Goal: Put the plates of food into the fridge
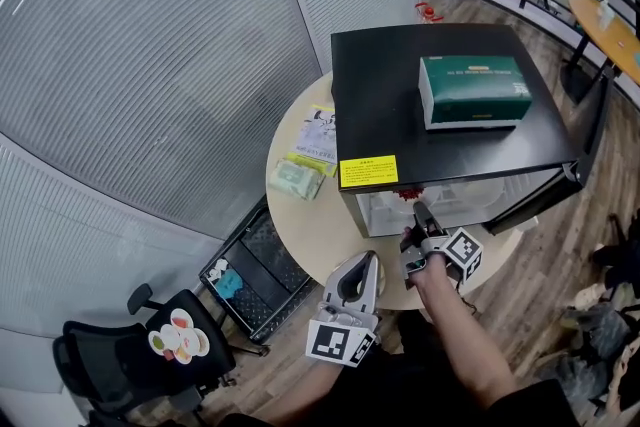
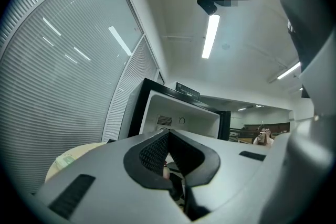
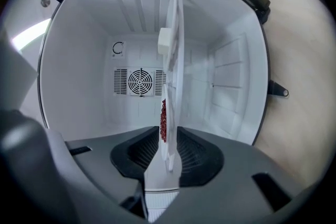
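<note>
A black mini fridge stands on a round table with its door swung open to the right. My right gripper reaches into the fridge mouth. In the right gripper view a white plate with red food shows edge-on inside the white fridge interior. Its near rim sits between the jaws of my right gripper, which stand apart from it on both sides. My left gripper hovers shut and empty over the table's front edge. Seen from the left gripper, the open fridge lies ahead.
A green box lies on the fridge top. Packets and a leaflet lie on the table left of the fridge. A fan vent is in the fridge's back wall. On the floor are a black crate and a chair.
</note>
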Action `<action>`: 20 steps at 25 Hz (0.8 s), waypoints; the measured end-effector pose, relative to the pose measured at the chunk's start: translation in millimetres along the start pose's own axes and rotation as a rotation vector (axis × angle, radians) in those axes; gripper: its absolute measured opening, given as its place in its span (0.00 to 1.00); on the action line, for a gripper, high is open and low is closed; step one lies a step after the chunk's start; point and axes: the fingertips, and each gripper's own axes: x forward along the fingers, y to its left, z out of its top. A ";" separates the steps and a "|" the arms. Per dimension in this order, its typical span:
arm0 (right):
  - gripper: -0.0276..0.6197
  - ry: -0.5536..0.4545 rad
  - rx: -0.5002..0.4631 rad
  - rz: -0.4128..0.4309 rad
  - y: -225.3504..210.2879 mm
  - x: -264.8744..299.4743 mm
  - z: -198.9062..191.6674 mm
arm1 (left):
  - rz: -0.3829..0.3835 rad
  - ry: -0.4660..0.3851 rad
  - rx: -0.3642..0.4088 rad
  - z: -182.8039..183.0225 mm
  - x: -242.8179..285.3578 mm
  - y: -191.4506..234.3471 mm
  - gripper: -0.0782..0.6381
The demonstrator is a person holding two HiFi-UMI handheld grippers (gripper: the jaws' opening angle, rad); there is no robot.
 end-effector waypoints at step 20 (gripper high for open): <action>0.06 -0.100 -0.803 -0.004 67.8 -210.9 -25.1 | -0.103 0.021 -0.010 15.0 -86.9 -37.3 0.12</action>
